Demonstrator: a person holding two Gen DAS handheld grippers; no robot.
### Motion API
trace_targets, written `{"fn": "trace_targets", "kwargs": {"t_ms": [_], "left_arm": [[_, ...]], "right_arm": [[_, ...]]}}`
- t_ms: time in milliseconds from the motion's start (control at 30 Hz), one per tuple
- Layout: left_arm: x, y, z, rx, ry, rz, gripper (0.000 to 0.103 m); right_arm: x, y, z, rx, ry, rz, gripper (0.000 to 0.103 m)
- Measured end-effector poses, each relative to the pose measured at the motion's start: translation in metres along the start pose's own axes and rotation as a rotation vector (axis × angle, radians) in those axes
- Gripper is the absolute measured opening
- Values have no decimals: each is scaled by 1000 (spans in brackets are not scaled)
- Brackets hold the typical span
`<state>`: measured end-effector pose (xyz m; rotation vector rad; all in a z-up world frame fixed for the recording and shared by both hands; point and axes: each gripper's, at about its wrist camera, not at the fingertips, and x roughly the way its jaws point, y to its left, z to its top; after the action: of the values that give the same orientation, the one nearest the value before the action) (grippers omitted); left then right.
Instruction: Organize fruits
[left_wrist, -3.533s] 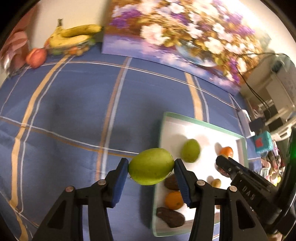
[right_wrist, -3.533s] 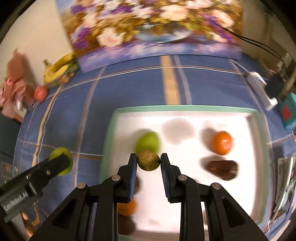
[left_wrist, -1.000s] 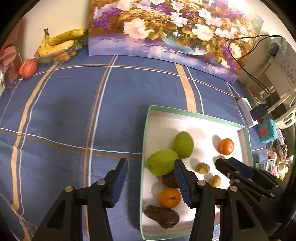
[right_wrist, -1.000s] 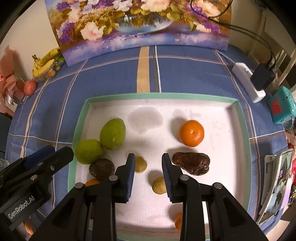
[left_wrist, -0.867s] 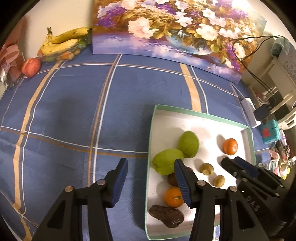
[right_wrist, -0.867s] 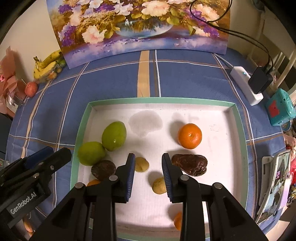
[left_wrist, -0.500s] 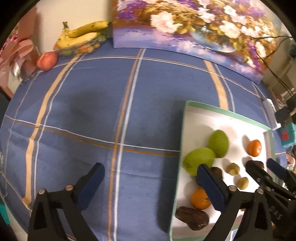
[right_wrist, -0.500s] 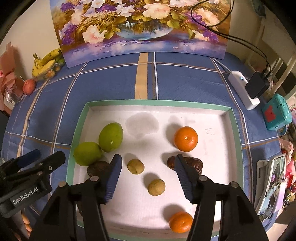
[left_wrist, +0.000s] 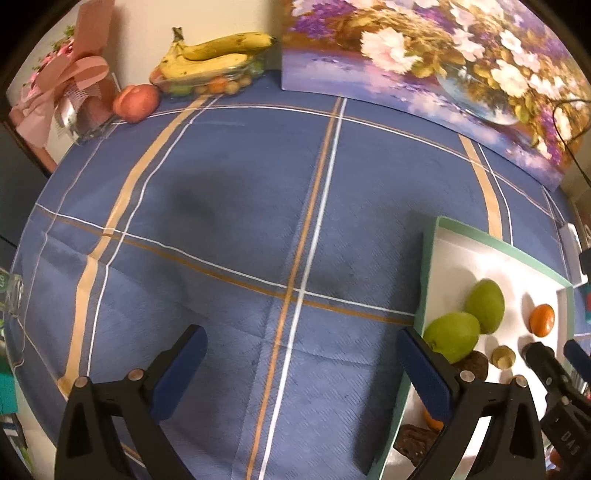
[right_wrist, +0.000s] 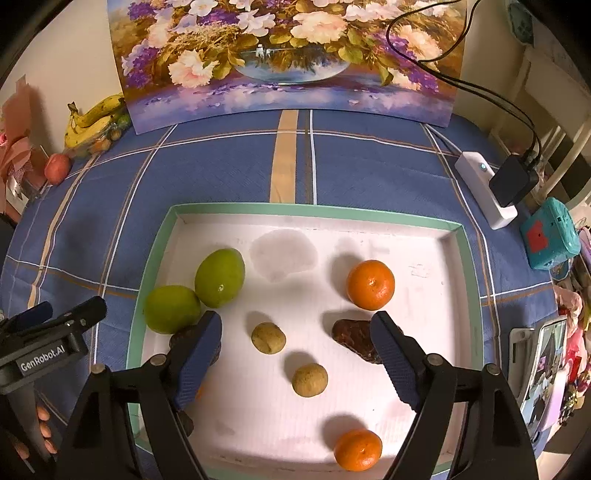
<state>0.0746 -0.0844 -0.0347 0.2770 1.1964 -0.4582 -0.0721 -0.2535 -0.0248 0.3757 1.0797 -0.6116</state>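
A white tray with a green rim (right_wrist: 314, 210) lies on the blue checked cloth and also shows in the left wrist view (left_wrist: 443, 225). In it lie two green fruits (right_wrist: 219, 272) (right_wrist: 170, 308), two oranges (right_wrist: 370, 284) (right_wrist: 357, 449), two small tan fruits (right_wrist: 268, 338) (right_wrist: 309, 380) and dark brown fruits (right_wrist: 356, 341). My right gripper (right_wrist: 295, 350) is open and empty above the tray's near half. My left gripper (left_wrist: 301, 363) is open wide and empty over the cloth, left of the tray. The green fruits (left_wrist: 451, 336) (left_wrist: 484, 305) lie just beyond its right finger.
Bananas (left_wrist: 218, 59), small fruits and a red apple (left_wrist: 136, 102) sit at the far left corner beside a pink gift wrap (left_wrist: 70, 88). A flower painting (right_wrist: 288, 55) leans against the wall. A white power strip (right_wrist: 484, 188) and a teal box (right_wrist: 550, 232) lie at the right.
Both grippers have let go of their fruits into the tray, opened wide and drawn back. The left gripper has moved left, off the tray and over the cloth.
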Motion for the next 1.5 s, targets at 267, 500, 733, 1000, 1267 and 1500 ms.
{"fn": "trace_targets", "kwargs": {"t_ms": [267, 500, 733, 1000, 1267, 1500], "left_arm": [[-1, 5, 0, 4, -5, 1, 103], [-7, 4, -4, 37, -37, 10, 103], [-18, 6, -15, 67, -67, 47, 103], [-34, 12, -34, 75, -69, 57, 103], [-63, 22, -53, 78, -123, 80, 103], [-80, 29, -71, 105, -141, 111, 103]], "right_arm": [[2, 2, -1, 4, 4, -2, 84], [3, 2, -6, 5, 12, -5, 84], [-2, 3, -16, 26, 9, -10, 84], [-11, 7, -38, 36, 8, -25, 84], [-30, 18, -62, -5, -21, -49, 84], [-43, 29, -83, -44, -43, -78, 84]]}}
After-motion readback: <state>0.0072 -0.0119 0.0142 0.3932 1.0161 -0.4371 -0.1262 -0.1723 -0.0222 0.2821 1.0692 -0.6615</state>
